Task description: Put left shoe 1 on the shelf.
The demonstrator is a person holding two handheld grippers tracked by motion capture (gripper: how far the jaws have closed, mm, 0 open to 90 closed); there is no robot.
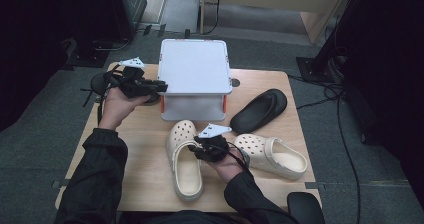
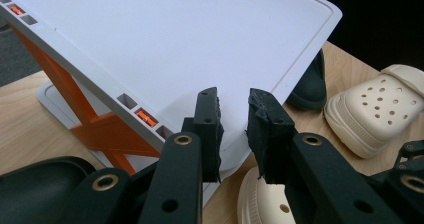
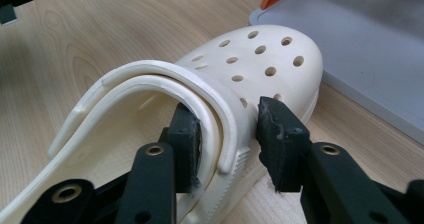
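Fingers (image 3: pixel 185 134) of right gripper (image 3: pixel 227 134) half-open, straddling cream clog's (image 3: pixel 200 109) side wall and strap on the table (image 1: pixel 145 149), not yet pinching. Close squarely before lifting. Left gripper (image 2: pixel 232 129) nearly closed, empty, over white rack (image 2: pixel 190 44).

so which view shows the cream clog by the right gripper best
The right gripper view: the cream clog looms close, side wall between the jaws. The high view shows it whole but small; the left gripper view catches its toe.
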